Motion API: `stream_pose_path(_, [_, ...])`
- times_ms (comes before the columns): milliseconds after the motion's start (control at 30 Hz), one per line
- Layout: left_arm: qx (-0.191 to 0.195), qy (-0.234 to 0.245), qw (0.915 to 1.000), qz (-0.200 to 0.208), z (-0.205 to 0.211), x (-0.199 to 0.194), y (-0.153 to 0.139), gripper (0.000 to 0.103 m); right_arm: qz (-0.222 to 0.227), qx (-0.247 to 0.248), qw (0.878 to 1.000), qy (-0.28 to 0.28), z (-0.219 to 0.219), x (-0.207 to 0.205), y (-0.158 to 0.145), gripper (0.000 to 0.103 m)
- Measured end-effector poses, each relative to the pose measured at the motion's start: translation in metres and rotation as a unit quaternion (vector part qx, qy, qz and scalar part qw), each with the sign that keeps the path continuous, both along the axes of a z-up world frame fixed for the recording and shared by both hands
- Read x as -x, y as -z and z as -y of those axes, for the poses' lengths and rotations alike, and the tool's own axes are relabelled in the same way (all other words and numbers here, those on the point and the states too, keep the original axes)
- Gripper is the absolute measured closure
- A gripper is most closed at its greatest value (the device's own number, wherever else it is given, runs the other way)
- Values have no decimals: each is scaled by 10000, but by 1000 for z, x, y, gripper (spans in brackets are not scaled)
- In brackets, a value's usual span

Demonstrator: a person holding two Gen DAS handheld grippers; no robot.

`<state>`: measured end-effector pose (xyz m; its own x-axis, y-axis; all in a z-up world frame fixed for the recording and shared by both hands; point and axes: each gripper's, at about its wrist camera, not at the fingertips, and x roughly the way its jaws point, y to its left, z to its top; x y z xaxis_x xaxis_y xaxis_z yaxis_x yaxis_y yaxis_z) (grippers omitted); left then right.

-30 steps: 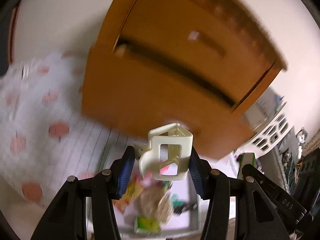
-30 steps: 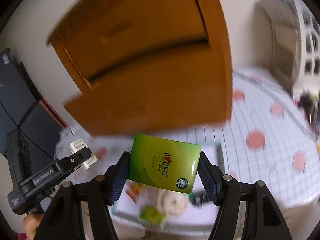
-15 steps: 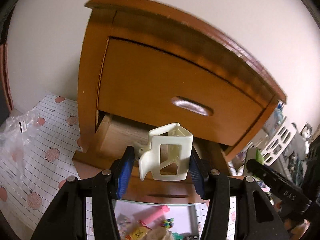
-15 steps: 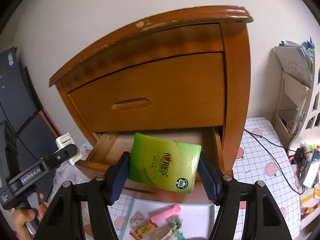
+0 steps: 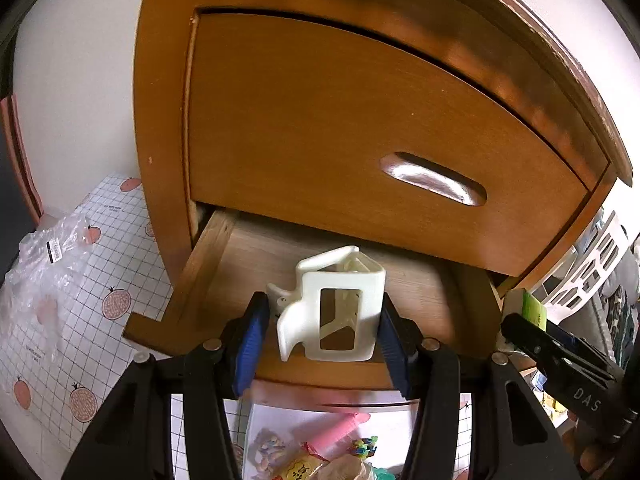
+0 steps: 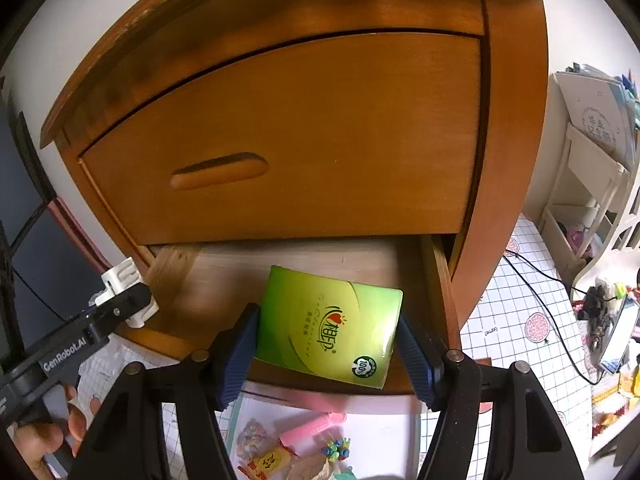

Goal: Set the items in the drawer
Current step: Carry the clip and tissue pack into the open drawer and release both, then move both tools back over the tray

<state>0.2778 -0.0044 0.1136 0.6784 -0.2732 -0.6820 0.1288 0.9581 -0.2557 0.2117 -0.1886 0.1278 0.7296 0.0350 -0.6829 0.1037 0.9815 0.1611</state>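
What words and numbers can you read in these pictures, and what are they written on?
"GenRobot.AI": on the black handle of the left claw.
"DAS": on the black arm of the right claw.
"100%": in the round seal on the green tissue pack; its red logo and small print are not readable.
White barcode sticker on the clear plastic bag: too small.
Print on the white grid tablecloth: too small.

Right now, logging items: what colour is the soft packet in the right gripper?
Bright green packet, clearest in the right wrist view.

Both wrist cams close, facing wooden cabinet (image 5: 360, 120) head-on. Shared: open lower drawer (image 6: 224, 280) frame centre, white tray (image 6: 360, 440) bottom edge. Each catches the other gripper at frame edge.
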Motion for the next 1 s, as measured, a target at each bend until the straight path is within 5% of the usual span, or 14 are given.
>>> stream_pose_path(500, [-114,-97,9998,-94,1,-1,9,32,-134,-99,9999,11,7,-2,11,21])
stream_pose_path(667, [-228,-168,9995,-172,1,-3,11,30,-118,-68,9999,-3,6,1,12,6])
stream_pose_path(733, [-283,-192,9993,-173,0,-3,13,19,-109,-60,9999,-13,5,2,13,2])
stream_pose_path(867, [-322,-268,9990,-122,-2,2,14,15,-99,-34,9999,-60,3,5,13,0])
stream_pose_path(1000, [-394,-415,9983,86,-6,7,13,0,-77,-2,9999,-90,2,8,14,0])
